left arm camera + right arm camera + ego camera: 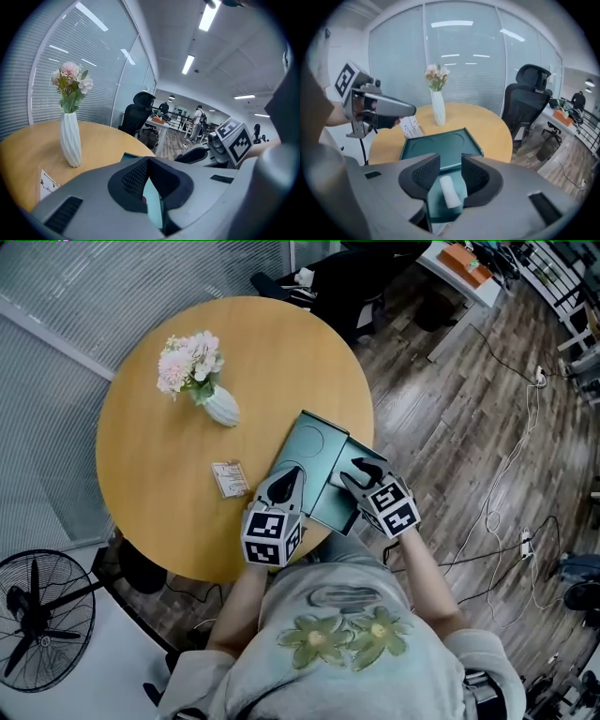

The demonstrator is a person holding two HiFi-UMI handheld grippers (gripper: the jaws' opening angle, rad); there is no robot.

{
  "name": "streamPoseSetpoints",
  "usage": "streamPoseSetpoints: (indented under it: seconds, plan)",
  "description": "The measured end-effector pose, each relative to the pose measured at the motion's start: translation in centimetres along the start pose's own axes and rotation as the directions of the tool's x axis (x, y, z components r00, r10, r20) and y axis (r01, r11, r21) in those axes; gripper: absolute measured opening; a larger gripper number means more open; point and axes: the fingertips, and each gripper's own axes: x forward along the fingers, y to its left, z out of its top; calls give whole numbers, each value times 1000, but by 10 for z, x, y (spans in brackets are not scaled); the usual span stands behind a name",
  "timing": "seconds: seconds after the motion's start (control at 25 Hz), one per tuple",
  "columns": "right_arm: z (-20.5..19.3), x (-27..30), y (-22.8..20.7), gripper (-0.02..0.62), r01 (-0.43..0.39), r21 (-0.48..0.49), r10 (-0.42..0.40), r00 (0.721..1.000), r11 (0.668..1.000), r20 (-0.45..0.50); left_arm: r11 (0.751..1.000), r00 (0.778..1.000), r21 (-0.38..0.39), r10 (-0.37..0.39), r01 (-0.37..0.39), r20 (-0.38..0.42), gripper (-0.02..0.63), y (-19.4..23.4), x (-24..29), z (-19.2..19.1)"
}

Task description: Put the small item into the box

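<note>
A teal box (317,444) lies with its lid open flat near the front of the round wooden table (150,493). In the right gripper view a small white roll (450,192) lies inside the box's compartment (436,208). My right gripper (451,164) hangs just over it, open, and its pads do not touch the roll. At the box's right side the right gripper (361,472) shows again from above. My left gripper (289,476) sits at the box's left edge. Its jaws (149,161) are shut on a teal wall of the box (153,201).
A white vase of flowers (220,407) stands behind the box, and a small printed packet (229,478) lies to the box's left. A floor fan (37,620) stands off the table at the left. A black office chair (529,101) is beyond the table's far side.
</note>
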Motion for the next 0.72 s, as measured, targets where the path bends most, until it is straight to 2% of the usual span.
streamPoseSetpoints:
  seconds: [0.04, 0.16, 0.2, 0.36, 0.72]
  plan:
    - [8, -8, -1, 139, 11, 4, -11, 999, 1000, 41, 1000, 1000, 2, -1, 1, 3, 2, -1, -1, 2]
    - [29, -31, -2, 19, 22, 33, -27, 985, 999, 172, 1000, 1000, 19, -6, 6, 12, 2, -5, -4, 7]
    - [34, -37, -2, 8, 19, 46, -28, 977, 999, 210, 1000, 1000, 30, -7, 7, 15, 2, -7, -5, 9]
    - [47, -56, 0, 6, 21, 82, -44, 954, 996, 296, 998, 1000, 61, -15, 13, 27, 2, -14, -9, 15]
    - [66, -94, 10, 3, 42, 112, -84, 910, 993, 406, 996, 997, 81, -47, 42, 67, 2, -37, -23, 32]
